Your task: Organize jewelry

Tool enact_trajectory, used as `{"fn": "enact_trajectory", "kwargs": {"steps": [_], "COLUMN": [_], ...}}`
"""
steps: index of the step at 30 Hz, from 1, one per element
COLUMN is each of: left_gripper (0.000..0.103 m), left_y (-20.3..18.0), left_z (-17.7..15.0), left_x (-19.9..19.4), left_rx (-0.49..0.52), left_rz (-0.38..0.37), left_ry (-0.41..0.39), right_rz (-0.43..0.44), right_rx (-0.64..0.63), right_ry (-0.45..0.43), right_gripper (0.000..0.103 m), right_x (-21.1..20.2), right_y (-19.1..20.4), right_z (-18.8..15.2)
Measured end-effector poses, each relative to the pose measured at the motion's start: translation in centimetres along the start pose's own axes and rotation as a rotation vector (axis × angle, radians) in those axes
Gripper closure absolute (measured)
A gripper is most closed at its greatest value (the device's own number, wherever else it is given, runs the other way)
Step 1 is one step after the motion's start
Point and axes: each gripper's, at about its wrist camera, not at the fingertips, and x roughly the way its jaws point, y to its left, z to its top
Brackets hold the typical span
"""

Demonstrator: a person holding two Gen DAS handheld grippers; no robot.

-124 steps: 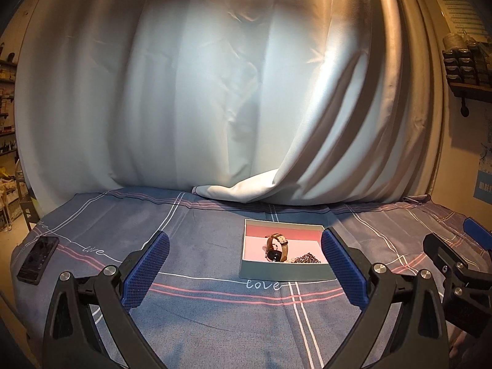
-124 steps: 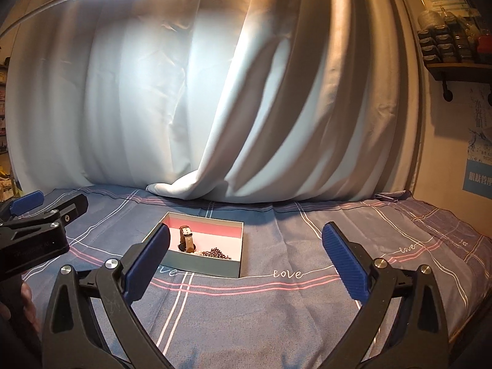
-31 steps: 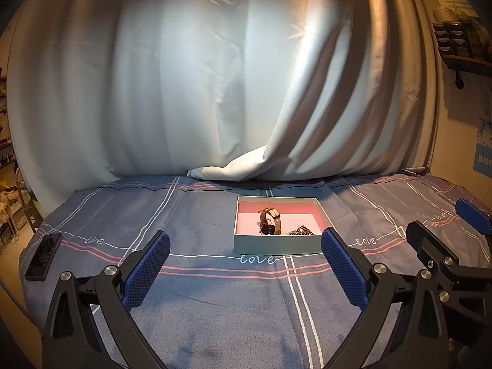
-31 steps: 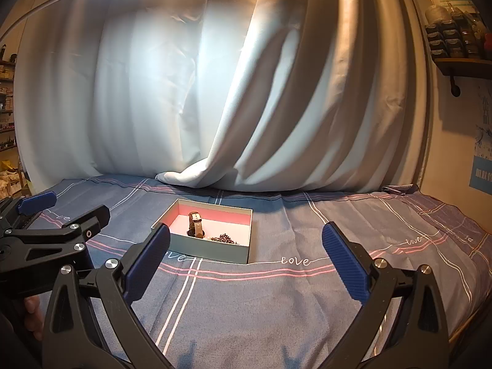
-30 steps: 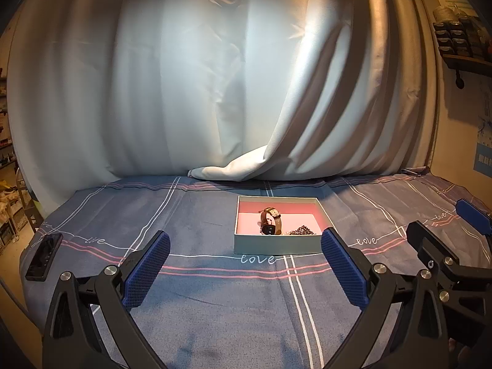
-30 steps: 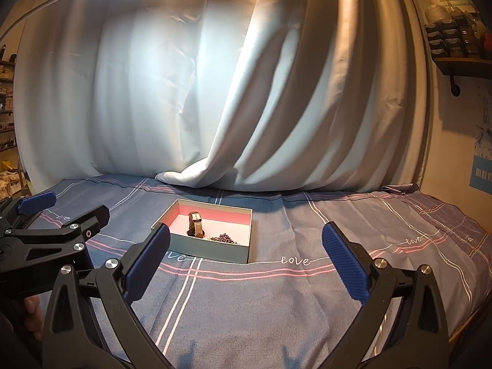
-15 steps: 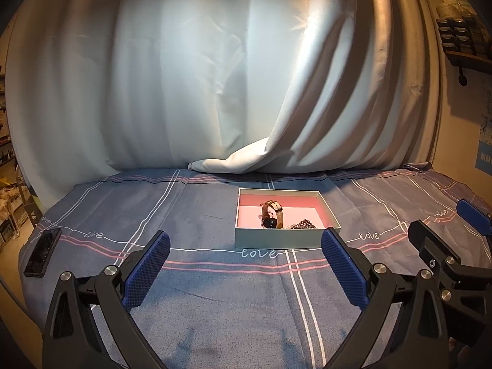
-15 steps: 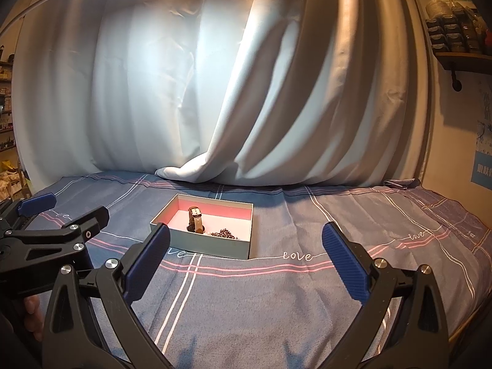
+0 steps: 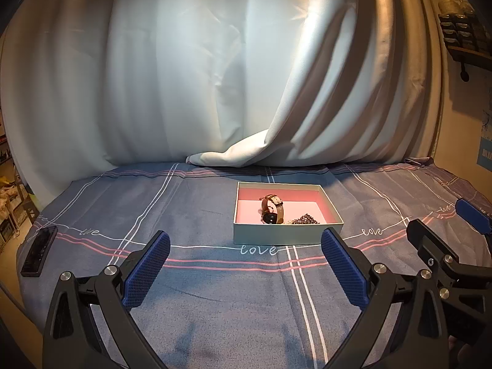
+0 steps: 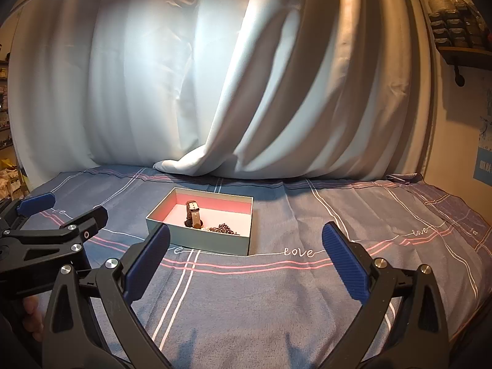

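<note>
Left wrist view — box (image 9: 287,233) nearer than before; left gripper (image 9: 245,264), right gripper (image 10: 246,263) both spread wide, empty.

The left gripper (image 9: 245,269) is held low with its jaws wide apart, and nothing sits between the blue pads (image 9: 147,269). The right gripper (image 10: 246,269) is the same, jaws spread wide with nothing in them. The two are side by side, both pointing forward. At the bottom left of the right wrist view, a bit of skin shows, maybe a finger (image 10: 32,321) of the left hand.
</note>
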Motion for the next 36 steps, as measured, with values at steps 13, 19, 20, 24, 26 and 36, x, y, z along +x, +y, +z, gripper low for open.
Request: {"fn": "enact_trajectory", "kwargs": {"steps": [13,19,20,24,26,36], "left_gripper": [0.006,0.006,0.006,0.006,0.006,0.008], "left_y": [0.0,-0.1,-0.1,-0.2,-0.2,-0.2], "left_z": [-0.1,-0.1,-0.1,-0.1,-0.1,0.0], "left_x": [1.0,1.1,1.1,1.0,1.0,1.1], "left_rx": [0.002,0.003,0.006,0.008,0.006,0.005], "left_rz": [-0.002,-0.006,-0.005,-0.009,-0.013,0.024], "left_ry": [0.027,0.029,0.029,0.022,0.024,0.033], "right_rz": [0.001,0.002,0.001,0.002,0.001,-0.007], "right_rx": [-0.001,0.000,0.000,0.000,0.003,0.003], "right_ry": [0.024,0.030,0.030,0.030,0.031,0.024], "right_gripper": [0.005,0.006,0.006,0.005,0.006,0.005], "right_x": [1.0,1.2,1.3,1.3,1.3,1.3], "right_y": [0.1,0.2,0.2,0.2,0.2,0.3], "right_z": [-0.2,-0.2,-0.2,-0.3,-0.3,-0.3]}}
